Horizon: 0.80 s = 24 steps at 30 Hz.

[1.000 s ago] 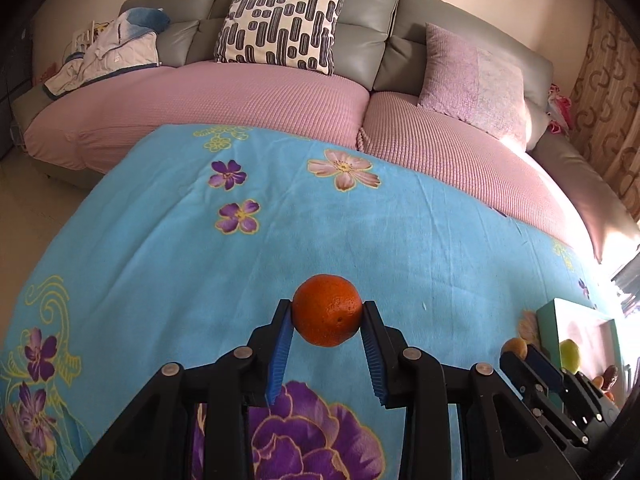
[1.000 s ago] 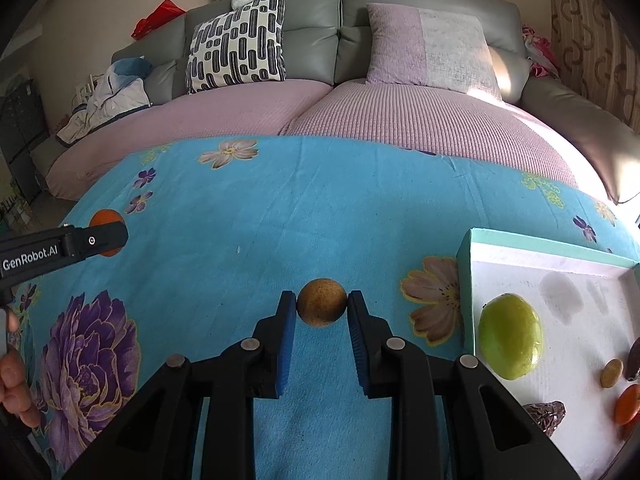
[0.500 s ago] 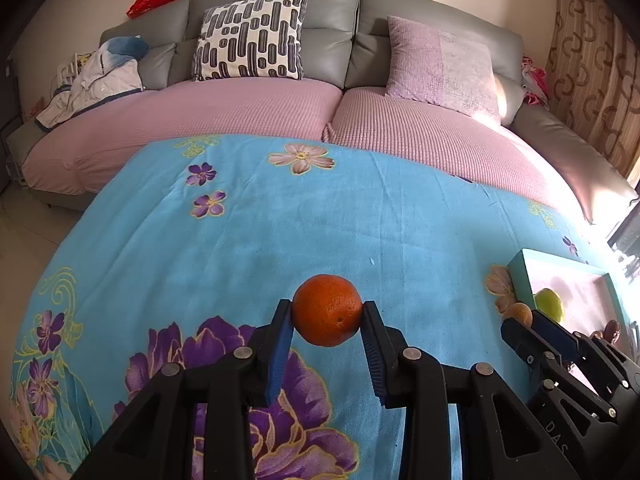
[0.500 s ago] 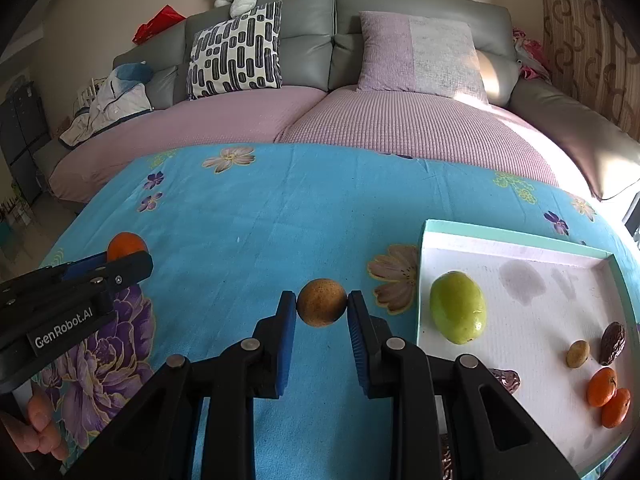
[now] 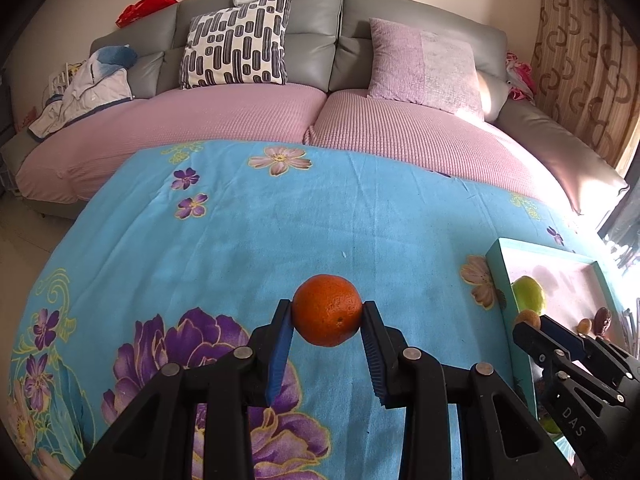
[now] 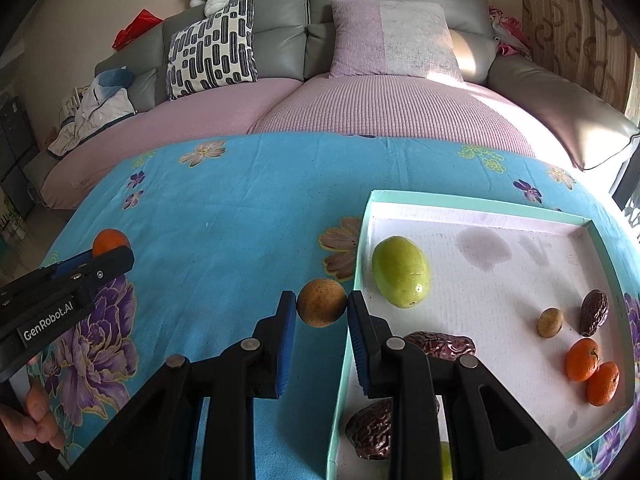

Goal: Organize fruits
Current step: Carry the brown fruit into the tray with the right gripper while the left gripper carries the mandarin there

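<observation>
The fruit job looks more than half done. The white tray with a mint-green rim [image 6: 476, 201] sits on the blue flowered cloth [image 6: 240, 216] and already holds a big green fruit [image 6: 401, 272] at about 10 o'clock inside it, a small tan fruit [image 6: 550, 322] and a dark wrinkled date [image 6: 594, 312] at 3 o'clock, two little oranges [image 6: 592, 370] at 4 o'clock, and more dark wrinkled fruits [image 6: 372, 432] near 7 o'clock. Two fruits are not in yet. The left gripper [image 5: 327, 322] is closed snugly on a round orange [image 5: 327, 310], up over the cloth, with the tray off at 3 o'clock. The right gripper [image 6: 322, 309] is closed on a small round brown fruit [image 6: 322, 308], right beside the tray's left rim. I think both only need dropping in. One gripper's side reads "GenRobot.AI", the other "DAS".
</observation>
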Motion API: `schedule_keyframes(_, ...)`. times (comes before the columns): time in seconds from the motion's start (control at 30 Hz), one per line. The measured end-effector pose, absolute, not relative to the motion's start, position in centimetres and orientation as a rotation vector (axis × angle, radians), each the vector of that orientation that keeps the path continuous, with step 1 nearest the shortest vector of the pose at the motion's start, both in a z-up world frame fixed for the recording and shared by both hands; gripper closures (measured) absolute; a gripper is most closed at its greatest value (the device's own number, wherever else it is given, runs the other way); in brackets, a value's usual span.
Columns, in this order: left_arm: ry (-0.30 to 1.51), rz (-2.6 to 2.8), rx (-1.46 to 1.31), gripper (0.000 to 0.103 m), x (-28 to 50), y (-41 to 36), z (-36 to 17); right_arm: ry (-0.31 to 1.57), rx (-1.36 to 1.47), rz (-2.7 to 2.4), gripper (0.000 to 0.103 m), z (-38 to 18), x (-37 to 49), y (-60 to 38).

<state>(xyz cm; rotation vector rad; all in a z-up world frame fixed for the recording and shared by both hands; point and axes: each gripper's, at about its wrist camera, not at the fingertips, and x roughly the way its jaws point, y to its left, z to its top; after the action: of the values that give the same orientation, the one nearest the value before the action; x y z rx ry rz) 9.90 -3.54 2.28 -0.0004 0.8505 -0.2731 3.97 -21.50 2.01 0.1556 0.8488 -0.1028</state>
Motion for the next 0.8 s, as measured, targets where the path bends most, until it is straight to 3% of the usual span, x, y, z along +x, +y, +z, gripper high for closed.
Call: schedule_keyframes(0.8,0.811,-0.429,0.048,0.067,7.2,-9.3,4.1,0.849,0.254,-0.309,0.076,2.7,-1.7,-31.5)
